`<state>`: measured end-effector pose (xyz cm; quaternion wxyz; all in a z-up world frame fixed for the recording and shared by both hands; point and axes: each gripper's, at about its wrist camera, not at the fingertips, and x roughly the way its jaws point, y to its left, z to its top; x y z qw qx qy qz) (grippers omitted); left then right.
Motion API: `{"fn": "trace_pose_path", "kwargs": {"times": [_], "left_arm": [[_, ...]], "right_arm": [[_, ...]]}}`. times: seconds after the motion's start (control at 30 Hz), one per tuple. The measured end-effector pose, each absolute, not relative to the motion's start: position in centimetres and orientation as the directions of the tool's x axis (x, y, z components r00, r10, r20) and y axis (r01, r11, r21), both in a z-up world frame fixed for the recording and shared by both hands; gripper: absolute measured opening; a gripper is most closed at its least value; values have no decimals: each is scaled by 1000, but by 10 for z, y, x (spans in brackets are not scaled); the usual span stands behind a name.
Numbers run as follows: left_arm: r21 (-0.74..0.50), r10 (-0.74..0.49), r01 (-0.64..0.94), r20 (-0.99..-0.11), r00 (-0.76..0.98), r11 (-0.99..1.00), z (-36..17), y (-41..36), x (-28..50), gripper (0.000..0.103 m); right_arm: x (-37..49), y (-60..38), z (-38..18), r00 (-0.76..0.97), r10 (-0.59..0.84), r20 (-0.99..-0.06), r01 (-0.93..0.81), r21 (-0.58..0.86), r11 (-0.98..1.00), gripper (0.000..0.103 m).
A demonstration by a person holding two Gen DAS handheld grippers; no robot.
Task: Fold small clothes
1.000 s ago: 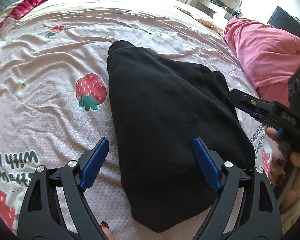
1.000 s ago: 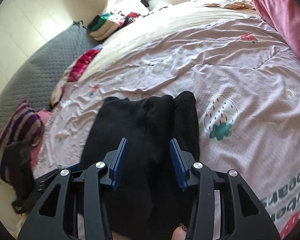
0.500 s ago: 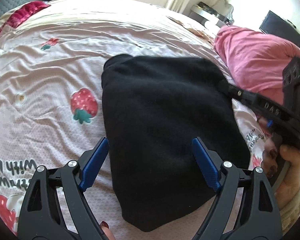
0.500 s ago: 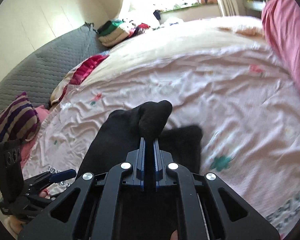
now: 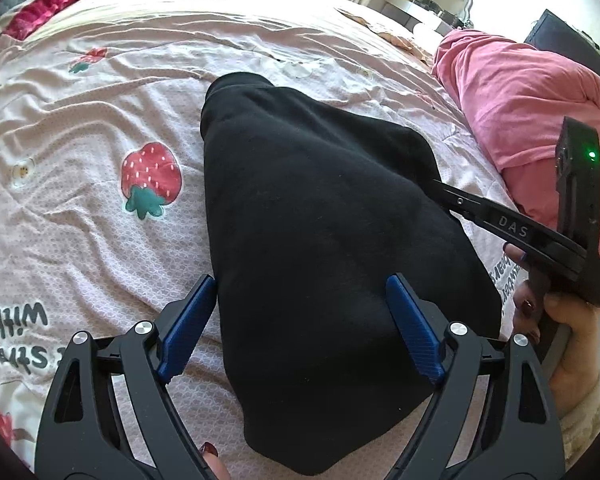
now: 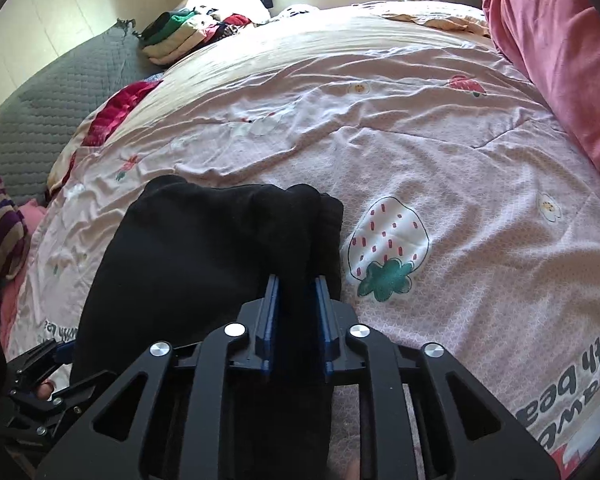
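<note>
item: black garment (image 5: 320, 240), small, folded into a thick wedge, lay on the strawberry-print bedspread (image 5: 80, 200) directly ahead of both tongs.

right gripper (image 6: 296, 300): jaws had just been easing apart, a ridge of the garment's right edge between them; whether the pads pressed on the cloth could not be told.

left gripper (image 5: 300, 328): spread wide, empty, straddling the near end of the garment without touching it.

step in hand, as judged: the side fold was being set down. next move would call for letting the edge go cleanly and taking the near end for the last fold.

surroundings: pink blanket (image 6: 560, 40) beyond and to the right of the right gripper; grey quilted headboard (image 6: 52, 100) and a stack of folded clothes (image 6: 180, 36) far to its left.
</note>
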<state>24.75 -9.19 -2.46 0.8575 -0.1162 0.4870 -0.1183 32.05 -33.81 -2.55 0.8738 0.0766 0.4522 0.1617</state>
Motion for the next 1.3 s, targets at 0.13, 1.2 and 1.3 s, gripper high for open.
{"fn": "trace_pose_path", "kwargs": {"times": [0.13, 1.2, 1.3], "left_arm": [[-315, -319, 95, -801, 507, 944, -17, -91, 243, 79], [-233, -283, 167, -676, 681, 958, 39, -73, 110, 94], [-220, -261, 148, -686, 679, 964, 27, -67, 100, 94]], "right_arm": [[309, -345, -14, 558, 347, -754, -200, 284, 938, 34], [93, -345, 48, 793, 301, -530, -251, 166, 954, 98], [85, -341, 27, 757, 292, -585, -237, 172, 956, 98]]}}
